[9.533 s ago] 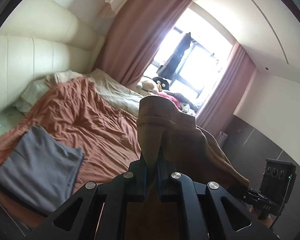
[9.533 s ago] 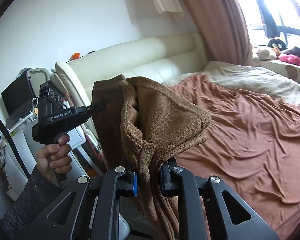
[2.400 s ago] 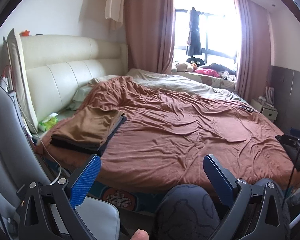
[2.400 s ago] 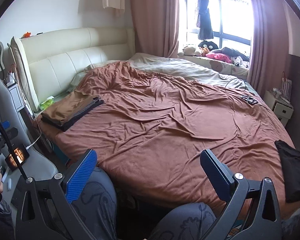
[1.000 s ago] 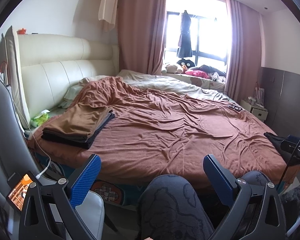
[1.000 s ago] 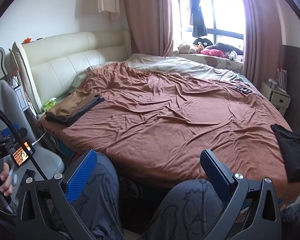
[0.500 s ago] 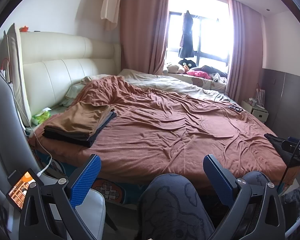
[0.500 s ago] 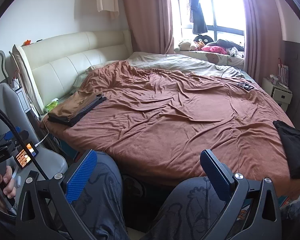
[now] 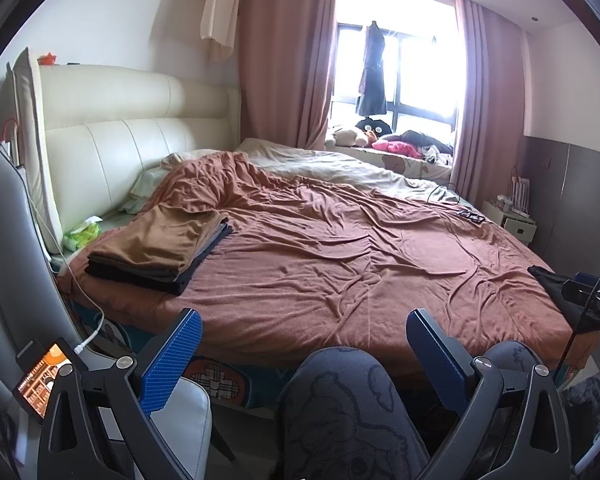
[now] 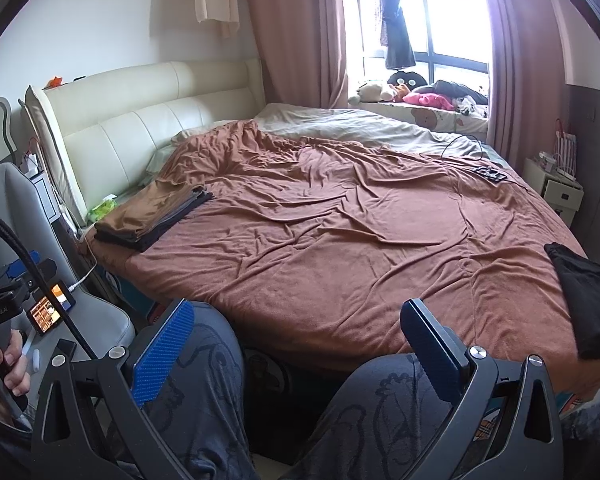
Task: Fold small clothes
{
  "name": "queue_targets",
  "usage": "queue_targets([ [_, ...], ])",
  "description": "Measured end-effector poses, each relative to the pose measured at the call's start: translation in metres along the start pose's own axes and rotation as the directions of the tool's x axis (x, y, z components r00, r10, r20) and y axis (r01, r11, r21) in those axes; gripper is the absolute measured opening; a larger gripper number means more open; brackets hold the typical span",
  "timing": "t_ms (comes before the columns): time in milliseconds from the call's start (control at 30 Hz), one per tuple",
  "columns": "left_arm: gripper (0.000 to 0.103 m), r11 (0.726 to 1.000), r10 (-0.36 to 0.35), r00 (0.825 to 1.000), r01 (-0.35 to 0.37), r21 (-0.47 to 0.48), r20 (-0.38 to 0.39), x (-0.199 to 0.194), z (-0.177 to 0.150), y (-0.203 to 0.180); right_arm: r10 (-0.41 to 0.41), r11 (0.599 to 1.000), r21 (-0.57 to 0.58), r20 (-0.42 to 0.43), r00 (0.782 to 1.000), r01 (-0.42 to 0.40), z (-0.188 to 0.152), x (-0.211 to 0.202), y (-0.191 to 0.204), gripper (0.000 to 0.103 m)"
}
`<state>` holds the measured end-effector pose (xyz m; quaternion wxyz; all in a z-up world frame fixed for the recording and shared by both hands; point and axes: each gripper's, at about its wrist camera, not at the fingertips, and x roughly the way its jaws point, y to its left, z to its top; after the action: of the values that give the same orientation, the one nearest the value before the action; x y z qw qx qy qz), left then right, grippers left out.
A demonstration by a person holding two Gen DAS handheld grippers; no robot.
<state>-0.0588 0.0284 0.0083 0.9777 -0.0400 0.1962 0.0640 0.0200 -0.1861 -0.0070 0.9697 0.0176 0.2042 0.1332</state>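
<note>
Both grippers are hanging wide apart with nothing in them: left gripper (image 9: 300,344), right gripper (image 10: 296,334). The folded stack (image 9: 160,246) is sitting at the bed's (image 9: 340,264) headboard-side corner, and a black garment (image 10: 584,296) is lying at the opposite edge.

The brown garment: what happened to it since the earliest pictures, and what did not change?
Both grippers let go of the brown garment; it now lies folded on top of the pile at the bed's left corner. The left gripper and right gripper are open, pulled back over the person's knees. The black cloth stays at the right edge.
</note>
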Motion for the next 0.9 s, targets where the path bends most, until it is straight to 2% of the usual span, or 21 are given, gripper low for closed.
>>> queue_targets([
  [900, 0.103, 1.0, -0.001, 1.0, 0.001, 0.005, 0.005, -0.0039, 0.0001, 0.002, -0.001, 1.0, -0.009, 0.001, 1.0, 0.001, -0.0045, -0.0016, -0.0016, 0.103],
])
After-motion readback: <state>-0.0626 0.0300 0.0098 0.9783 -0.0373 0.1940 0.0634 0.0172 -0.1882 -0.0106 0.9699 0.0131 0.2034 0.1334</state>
